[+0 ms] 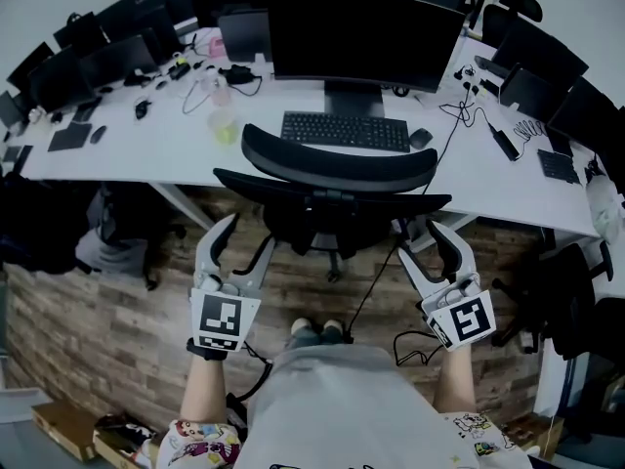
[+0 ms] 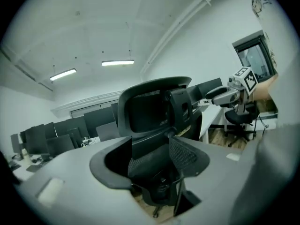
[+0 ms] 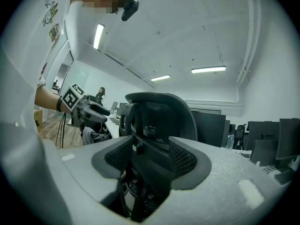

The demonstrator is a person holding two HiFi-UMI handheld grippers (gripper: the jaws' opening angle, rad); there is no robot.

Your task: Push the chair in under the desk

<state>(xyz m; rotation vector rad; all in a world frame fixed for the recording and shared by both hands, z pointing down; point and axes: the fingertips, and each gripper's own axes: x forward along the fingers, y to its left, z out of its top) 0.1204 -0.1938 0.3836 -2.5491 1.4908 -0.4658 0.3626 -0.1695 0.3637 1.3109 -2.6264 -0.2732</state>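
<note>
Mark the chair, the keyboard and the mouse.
chair (image 1: 337,167): head view, middle of its curved headrest.
keyboard (image 1: 345,131): head view, centre of the keys.
mouse (image 1: 420,138): head view, top of its shell.

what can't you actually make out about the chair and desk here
Chair seat and most of its base: head view, hidden beneath its own backrest, so how far it sits under the desk is unclear.
Chair's lower part: gripper views, largely blocked by the left gripper and right gripper themselves.
Small clutter on the desk's left: head view, too small to name.
</note>
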